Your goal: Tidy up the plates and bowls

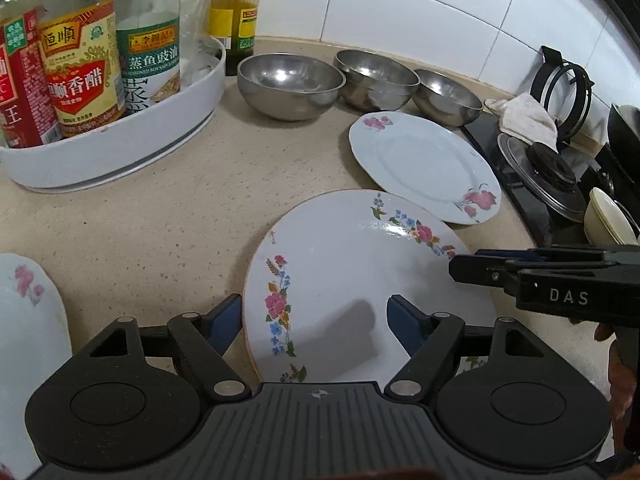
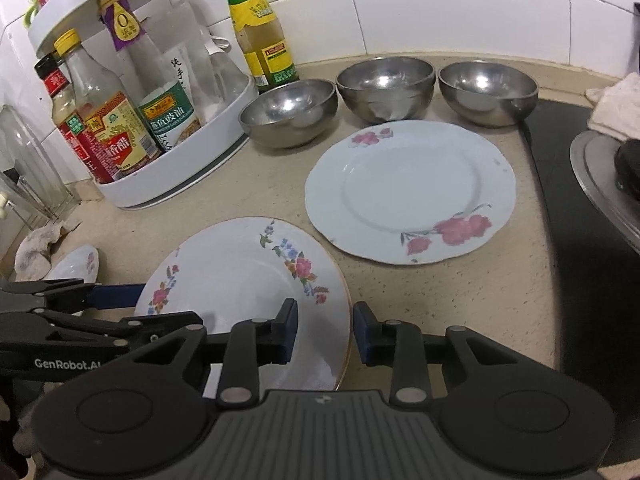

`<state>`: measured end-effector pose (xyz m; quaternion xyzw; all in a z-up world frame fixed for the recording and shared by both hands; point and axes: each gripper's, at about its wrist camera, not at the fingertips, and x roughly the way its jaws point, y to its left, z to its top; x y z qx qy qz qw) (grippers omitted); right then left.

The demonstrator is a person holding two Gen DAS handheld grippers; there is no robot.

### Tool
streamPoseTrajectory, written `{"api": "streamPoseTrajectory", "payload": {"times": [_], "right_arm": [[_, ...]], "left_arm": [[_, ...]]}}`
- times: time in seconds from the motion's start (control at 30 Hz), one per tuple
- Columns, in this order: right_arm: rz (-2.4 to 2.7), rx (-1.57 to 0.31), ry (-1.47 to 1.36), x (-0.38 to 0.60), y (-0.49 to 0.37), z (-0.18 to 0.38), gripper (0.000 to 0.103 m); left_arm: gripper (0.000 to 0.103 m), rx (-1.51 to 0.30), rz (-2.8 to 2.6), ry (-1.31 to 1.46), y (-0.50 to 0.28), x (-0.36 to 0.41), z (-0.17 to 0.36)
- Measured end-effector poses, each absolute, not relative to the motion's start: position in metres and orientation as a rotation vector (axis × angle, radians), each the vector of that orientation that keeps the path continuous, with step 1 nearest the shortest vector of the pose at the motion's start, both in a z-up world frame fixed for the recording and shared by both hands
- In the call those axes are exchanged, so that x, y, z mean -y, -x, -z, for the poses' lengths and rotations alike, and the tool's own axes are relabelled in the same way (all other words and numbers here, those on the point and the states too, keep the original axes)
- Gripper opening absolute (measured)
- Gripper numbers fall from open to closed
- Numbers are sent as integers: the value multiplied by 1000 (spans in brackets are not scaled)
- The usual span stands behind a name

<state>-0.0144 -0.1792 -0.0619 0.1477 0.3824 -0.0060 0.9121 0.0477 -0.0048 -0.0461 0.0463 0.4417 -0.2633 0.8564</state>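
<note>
A white plate with multicoloured flowers (image 1: 344, 276) (image 2: 240, 280) lies on the counter nearest me. My left gripper (image 1: 314, 322) is open, its jaws straddling the plate's left rim. My right gripper (image 2: 325, 332) is open around the plate's right rim, not closed on it. A pale blue plate with pink flowers (image 1: 424, 166) (image 2: 408, 188) lies behind it. Three steel bowls (image 1: 290, 82) (image 2: 290, 114) stand in a row by the wall. A third floral plate (image 1: 24, 320) (image 2: 78, 264) lies at the far left.
A white rack of sauce bottles (image 1: 120, 136) (image 2: 180, 160) stands at the back left, with a yellow-labelled bottle (image 2: 260, 28) beside it. A black stove (image 1: 532, 184) (image 2: 580, 240) with a lid and a cloth (image 1: 524, 116) lies to the right.
</note>
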Motion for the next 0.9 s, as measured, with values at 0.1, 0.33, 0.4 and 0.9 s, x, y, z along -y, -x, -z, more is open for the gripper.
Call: {"api": "streamPoseTrajectory", "payload": {"times": [0.1, 0.33, 0.4, 0.9], "right_arm": [[2, -793, -277, 177, 10, 64, 30], [-11, -753, -223, 175, 7, 58, 31], [-18, -747, -224, 177, 6, 55, 32], [-189, -744, -158, 136, -26, 39, 42]], "left_arm": [[81, -941, 527, -81, -48, 2, 50], [83, -893, 457, -76, -44, -7, 43], [84, -892, 438, -61, -44, -11, 41], [88, -838, 167, 62, -17, -98, 20]]}}
